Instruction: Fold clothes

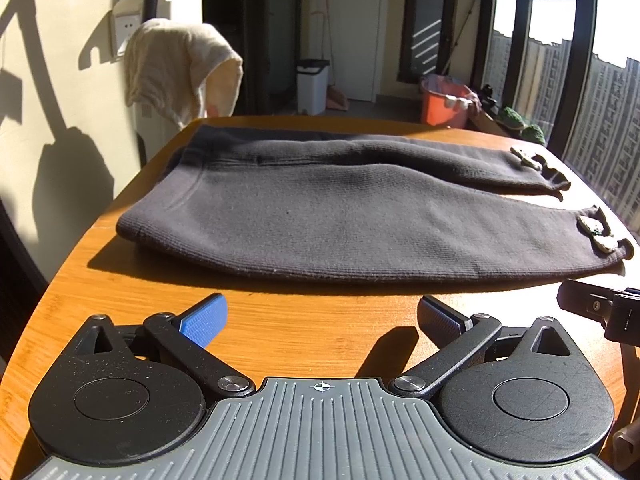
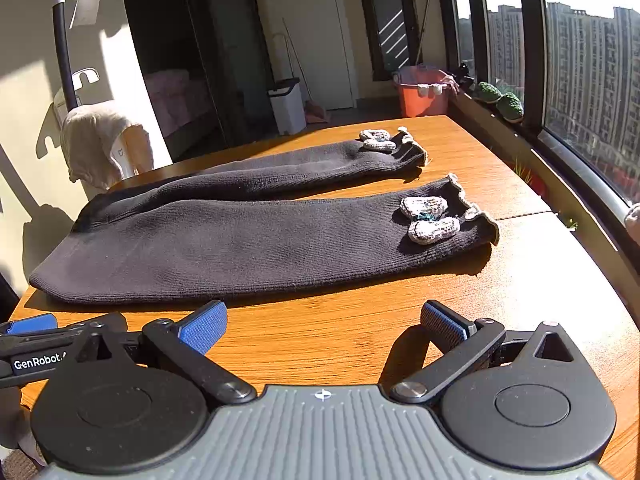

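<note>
1. Trousers [image 1: 352, 216] of dark grey knit lie flat on the wooden table [image 1: 304, 332], straight ahead at twelve o'clock from both my wrist cameras, waistband toward nine o'clock and cuffs toward three.
2. My left gripper [image 1: 320, 320] hangs over bare wood just short of the trousers' near edge, jaws spread wide, nothing between the blue pads [image 1: 204, 318].
3. My right gripper [image 2: 322, 322] sits likewise over bare table near the lower leg, jaws spread wide and empty.
4. Both legs run side by side, parted at the cuffs; the near leg [image 2: 248, 240] is touching nothing of mine.
5. Each cuff has a pale frilled hem and a small beaded bow: near bow [image 2: 426, 218], far bow [image 2: 376, 139].
6. In the left view, my right gripper's edge shows at three o'clock; in the right view, my left one shows at nine.
7. Beyond the table: a cream towel [image 1: 176, 68] at eleven o'clock, a white bin [image 1: 313, 86] at twelve, an orange bucket [image 1: 444, 104] at one.
</note>
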`<state>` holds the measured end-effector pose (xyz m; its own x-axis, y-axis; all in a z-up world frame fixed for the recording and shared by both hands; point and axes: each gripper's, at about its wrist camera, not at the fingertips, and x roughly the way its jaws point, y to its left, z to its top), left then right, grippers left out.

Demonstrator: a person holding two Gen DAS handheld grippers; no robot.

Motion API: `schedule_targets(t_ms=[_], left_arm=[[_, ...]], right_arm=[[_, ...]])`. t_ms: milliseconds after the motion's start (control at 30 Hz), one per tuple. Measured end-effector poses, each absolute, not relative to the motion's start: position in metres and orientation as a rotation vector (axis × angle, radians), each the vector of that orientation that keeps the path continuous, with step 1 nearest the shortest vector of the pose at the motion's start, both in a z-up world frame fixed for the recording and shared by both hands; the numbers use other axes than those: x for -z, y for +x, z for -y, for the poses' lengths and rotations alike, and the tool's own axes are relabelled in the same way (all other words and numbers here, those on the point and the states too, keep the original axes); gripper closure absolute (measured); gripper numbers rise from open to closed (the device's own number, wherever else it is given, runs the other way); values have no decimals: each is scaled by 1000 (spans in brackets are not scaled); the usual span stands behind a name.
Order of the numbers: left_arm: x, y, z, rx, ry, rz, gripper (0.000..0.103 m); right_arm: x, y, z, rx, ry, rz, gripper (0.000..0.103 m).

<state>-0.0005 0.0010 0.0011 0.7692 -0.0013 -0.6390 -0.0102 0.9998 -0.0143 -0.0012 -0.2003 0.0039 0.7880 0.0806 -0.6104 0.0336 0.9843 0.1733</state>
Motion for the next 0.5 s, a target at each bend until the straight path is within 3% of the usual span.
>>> schedule_targets(t_ms=[500], left_arm=[[0, 0, 2, -12, 2, -699, 0]], right_arm=[[-2, 5, 190, -7, 93, -697, 0]])
